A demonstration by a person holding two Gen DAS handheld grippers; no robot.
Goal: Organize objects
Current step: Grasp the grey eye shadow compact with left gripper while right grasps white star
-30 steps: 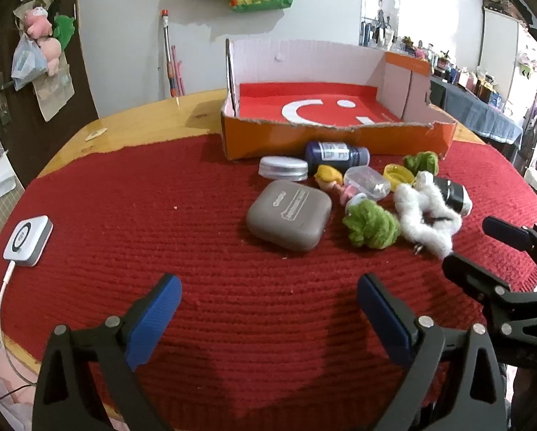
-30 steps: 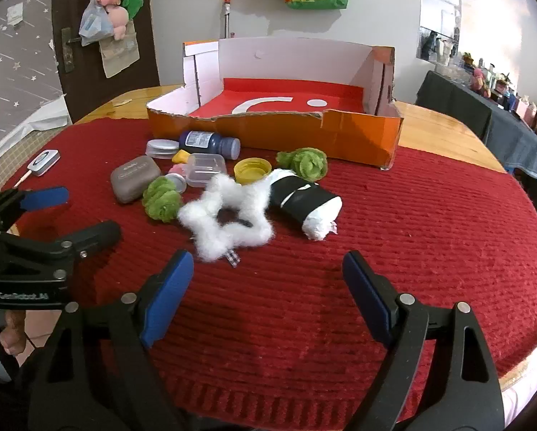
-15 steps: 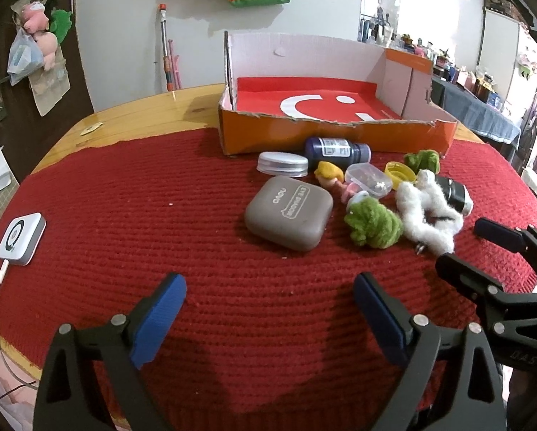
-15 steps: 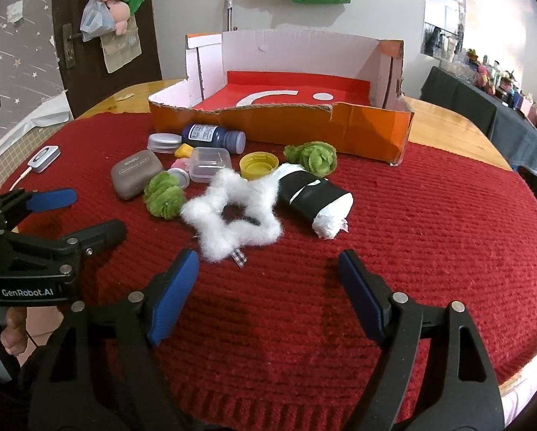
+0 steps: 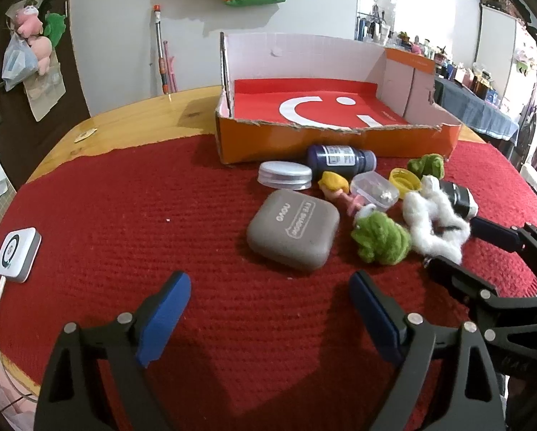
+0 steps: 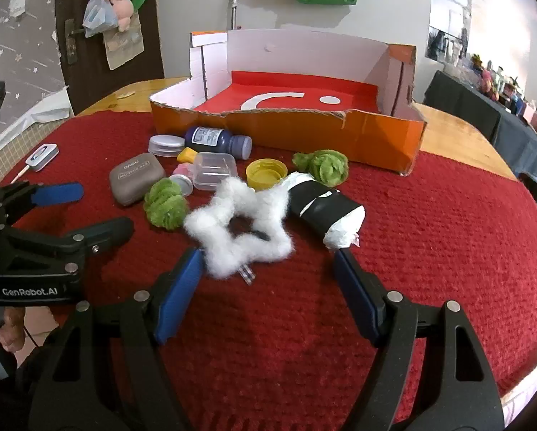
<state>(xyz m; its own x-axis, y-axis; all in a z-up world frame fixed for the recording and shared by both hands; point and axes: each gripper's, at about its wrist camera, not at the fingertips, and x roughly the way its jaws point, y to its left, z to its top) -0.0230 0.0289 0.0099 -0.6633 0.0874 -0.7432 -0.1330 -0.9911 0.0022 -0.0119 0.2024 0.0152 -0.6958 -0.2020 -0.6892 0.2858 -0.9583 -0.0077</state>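
White fluffy star-shaped wreath (image 6: 237,224) lies on the red knitted cloth (image 6: 430,237) over the table, just ahead of the released right tool (image 6: 266,289), apparently the first pick for the empty orange cardboard box (image 6: 372,136); the left tool (image 5: 270,318) is also released.

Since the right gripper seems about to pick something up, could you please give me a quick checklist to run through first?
1. Right gripper open: ok.
2. Fluffy white star-shaped ornament lies between its fingers' line: ok.
3. Left gripper open, holding nothing: ok.
4. Orange cardboard box has free floor space: ok.
5. Black paper-wrapped roll touches the star, may drag along: not ok.
6. Star's underside free of the red knitted cloth: cannot tell.
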